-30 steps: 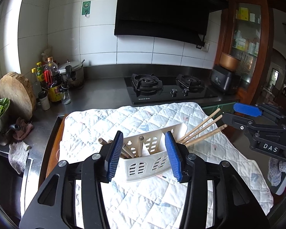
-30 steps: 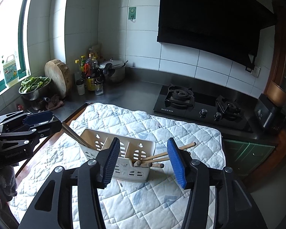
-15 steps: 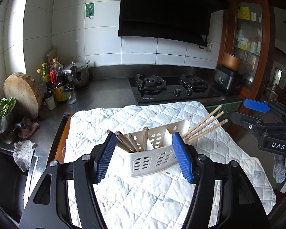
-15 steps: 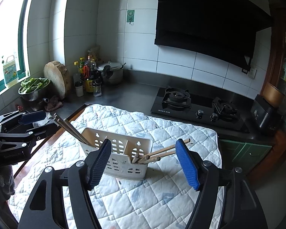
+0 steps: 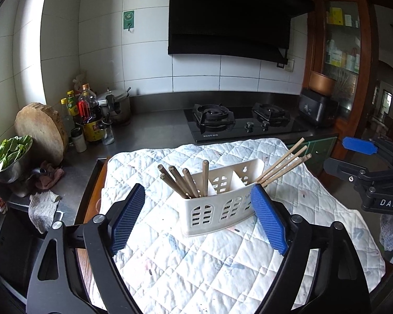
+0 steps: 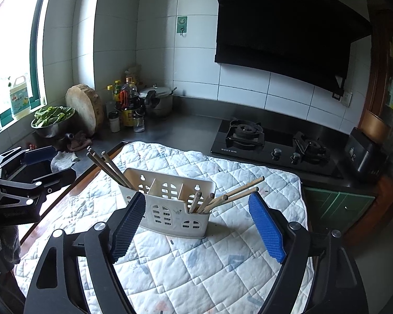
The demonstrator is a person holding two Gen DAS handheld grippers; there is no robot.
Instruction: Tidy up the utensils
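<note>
White plastic utensil holder (image 5: pixel 220 204) with chopsticks (image 5: pixel 182 181) stands between and beyond both spread tongs, left tongs (image 5: pixel 196 221) and right tongs (image 6: pixel 196 226), whose jaws have just been opening, touching neither.

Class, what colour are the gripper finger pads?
Blue, ribbed pads on black arms; clearest in the left wrist view.

Both wrist views look forward and down from close above the quilted mat (image 5: pixel 186 261), toward the stove wall. They share the white utensil caddy (image 5: pixel 217 206) from opposite ends.
</note>
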